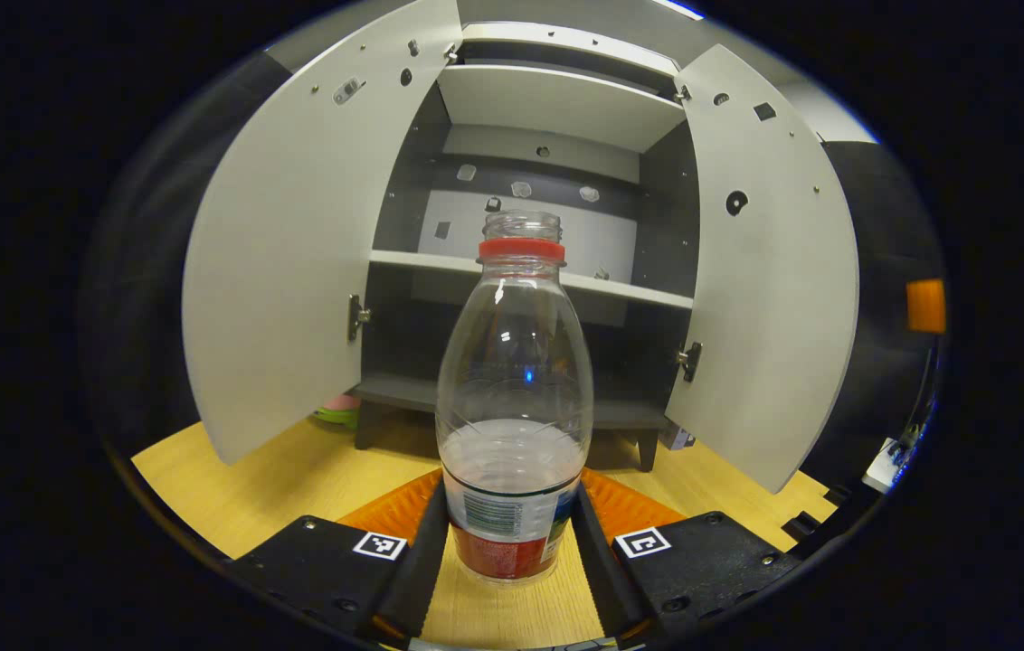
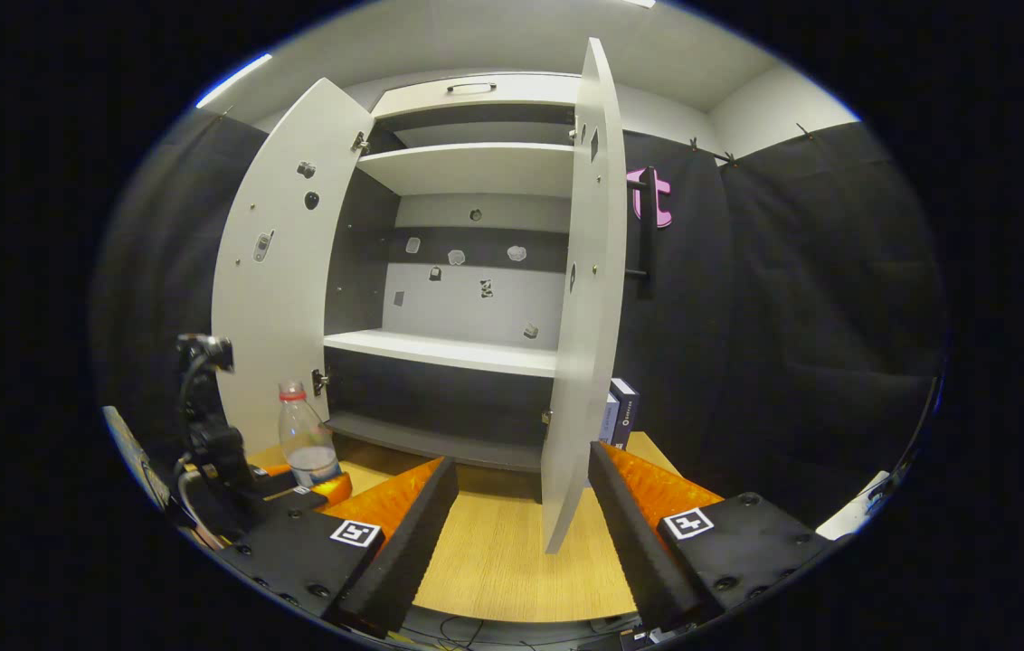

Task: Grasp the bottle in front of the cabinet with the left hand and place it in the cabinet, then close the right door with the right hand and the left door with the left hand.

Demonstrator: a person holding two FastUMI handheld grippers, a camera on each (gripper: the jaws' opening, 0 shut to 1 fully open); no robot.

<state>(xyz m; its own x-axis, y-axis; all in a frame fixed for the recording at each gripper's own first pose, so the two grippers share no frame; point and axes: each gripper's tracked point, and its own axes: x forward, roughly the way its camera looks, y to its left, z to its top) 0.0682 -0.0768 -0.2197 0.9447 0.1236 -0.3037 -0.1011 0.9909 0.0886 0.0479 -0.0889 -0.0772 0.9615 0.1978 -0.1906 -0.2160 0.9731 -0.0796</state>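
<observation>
- Clear plastic bottle with red neck ring and red label band (image 1: 512,398), uncapped, upright on the light wooden tabletop (image 1: 232,488) in front of the cabinet; a little water inside.
- Left gripper (image 1: 512,551): black fingers against both sides of the bottle's base; real pressure cannot be told.
- Grey two-door cabinet with white shelves (image 1: 557,280): left door (image 1: 295,253) and right door (image 1: 765,271) wide open.
- Right gripper (image 2: 521,533): fingers spread, holding nothing, right door's edge (image 2: 580,362) between them farther off.
- Boxes (image 2: 621,411) behind that door, mostly hidden.
</observation>
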